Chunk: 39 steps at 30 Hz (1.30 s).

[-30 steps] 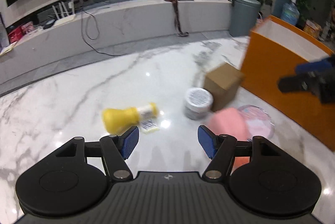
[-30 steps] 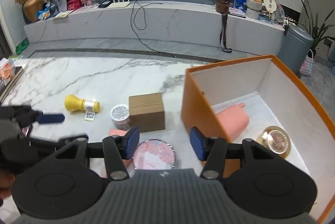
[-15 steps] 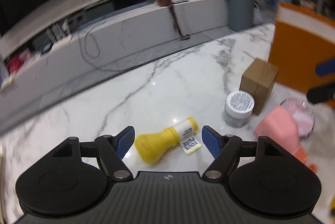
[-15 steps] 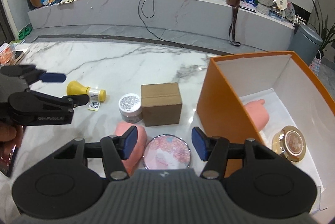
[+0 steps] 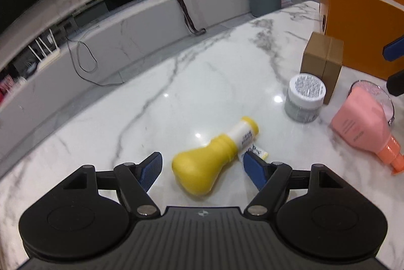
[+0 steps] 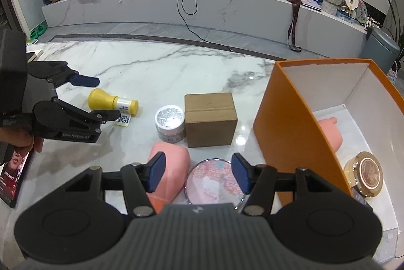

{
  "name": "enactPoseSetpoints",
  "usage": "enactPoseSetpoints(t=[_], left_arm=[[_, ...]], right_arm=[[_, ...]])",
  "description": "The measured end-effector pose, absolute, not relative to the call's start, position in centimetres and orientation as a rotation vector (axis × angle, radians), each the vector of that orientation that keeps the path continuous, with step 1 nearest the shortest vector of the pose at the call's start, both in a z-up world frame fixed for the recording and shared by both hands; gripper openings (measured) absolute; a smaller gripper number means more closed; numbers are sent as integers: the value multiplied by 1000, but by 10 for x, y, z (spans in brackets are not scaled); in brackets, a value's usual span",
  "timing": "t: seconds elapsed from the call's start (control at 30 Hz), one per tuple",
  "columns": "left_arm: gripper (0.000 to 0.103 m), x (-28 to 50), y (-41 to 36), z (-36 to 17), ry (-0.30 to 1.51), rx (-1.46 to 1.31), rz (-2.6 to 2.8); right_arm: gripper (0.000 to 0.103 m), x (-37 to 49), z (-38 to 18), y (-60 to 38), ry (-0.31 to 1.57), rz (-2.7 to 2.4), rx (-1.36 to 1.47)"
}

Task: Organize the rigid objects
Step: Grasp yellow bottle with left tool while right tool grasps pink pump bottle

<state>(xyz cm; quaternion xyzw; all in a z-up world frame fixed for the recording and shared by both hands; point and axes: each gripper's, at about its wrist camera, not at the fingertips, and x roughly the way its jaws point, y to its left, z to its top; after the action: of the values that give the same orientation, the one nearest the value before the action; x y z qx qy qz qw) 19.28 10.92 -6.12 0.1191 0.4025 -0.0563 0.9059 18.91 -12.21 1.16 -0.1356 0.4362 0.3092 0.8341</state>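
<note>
A yellow bottle lies on its side on the marble table. My left gripper is open, with its fingers on either side of the bottle's wide end, not touching it. The bottle also shows in the right wrist view, between the left gripper's fingers. My right gripper is open and empty above a round pink case and beside a pink bottle. An orange box at the right holds a pink bottle and a gold-lidded jar.
A silver-lidded jar and a brown cardboard box stand mid-table, touching each other. A phone lies at the left edge. A loose label lies by the yellow bottle. A low marble bench runs behind the table.
My left gripper has swung left and closed in on the yellow bottle, which now lies between its open fingers. My right gripper has drawn back a little from the orange box.
</note>
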Motion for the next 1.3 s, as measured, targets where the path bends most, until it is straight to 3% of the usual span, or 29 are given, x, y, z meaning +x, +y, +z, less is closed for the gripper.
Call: enactPoseSetpoints(t=[0.17, 0.43, 0.73, 0.83, 1.03, 1.3], left_arm=[[90, 193, 115, -60, 869, 155, -160], [90, 170, 88, -57, 940, 228, -274], [89, 176, 88, -55, 875, 244, -162], [82, 179, 88, -58, 857, 226, -166], [49, 182, 90, -57, 854, 165, -185], [43, 175, 83, -56, 881, 145, -170]], right_arm=[[58, 186, 12, -119, 927, 672, -296], [58, 182, 7, -114, 939, 689, -317], [58, 175, 1, -107, 975, 733, -336], [58, 171, -4, -103, 996, 755, -344], [55, 169, -15, -97, 1030, 773, -364], [52, 167, -23, -89, 995, 761, -409]])
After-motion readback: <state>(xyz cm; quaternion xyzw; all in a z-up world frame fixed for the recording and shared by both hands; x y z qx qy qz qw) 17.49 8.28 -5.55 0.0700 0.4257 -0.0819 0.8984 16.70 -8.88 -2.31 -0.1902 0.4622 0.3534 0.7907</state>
